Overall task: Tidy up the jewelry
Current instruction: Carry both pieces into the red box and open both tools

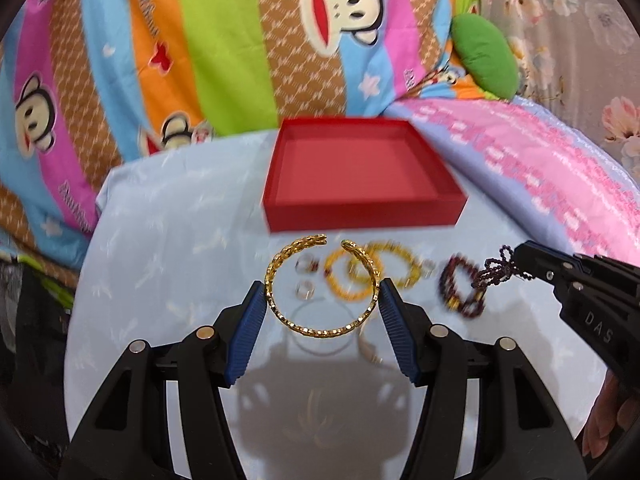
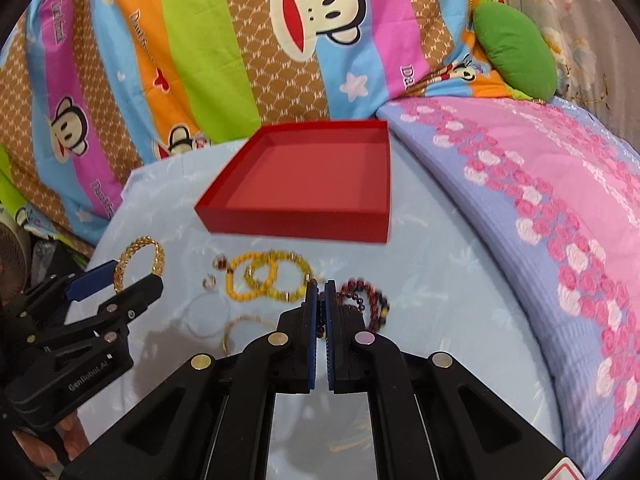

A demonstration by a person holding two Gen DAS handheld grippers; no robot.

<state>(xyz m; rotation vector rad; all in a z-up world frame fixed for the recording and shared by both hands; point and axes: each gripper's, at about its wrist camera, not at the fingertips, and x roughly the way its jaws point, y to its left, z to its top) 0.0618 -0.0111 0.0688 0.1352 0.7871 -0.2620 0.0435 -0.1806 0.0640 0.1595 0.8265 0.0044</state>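
The left claw (image 1: 322,300) is clamped across a stiff, light, slippery gold bangle (image 1: 316,286) at six o'clock of the red tray (image 1: 362,214), best held by its sides, while the right claw (image 2: 320,292), jaws together, pinches a limp, dangling dark beaded strand (image 1: 502,270).

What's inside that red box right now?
Nothing visible: the red box shows only its bare pink floor in both views. A thin strip just behind its near wall is hidden. All the jewelry sits outside it.
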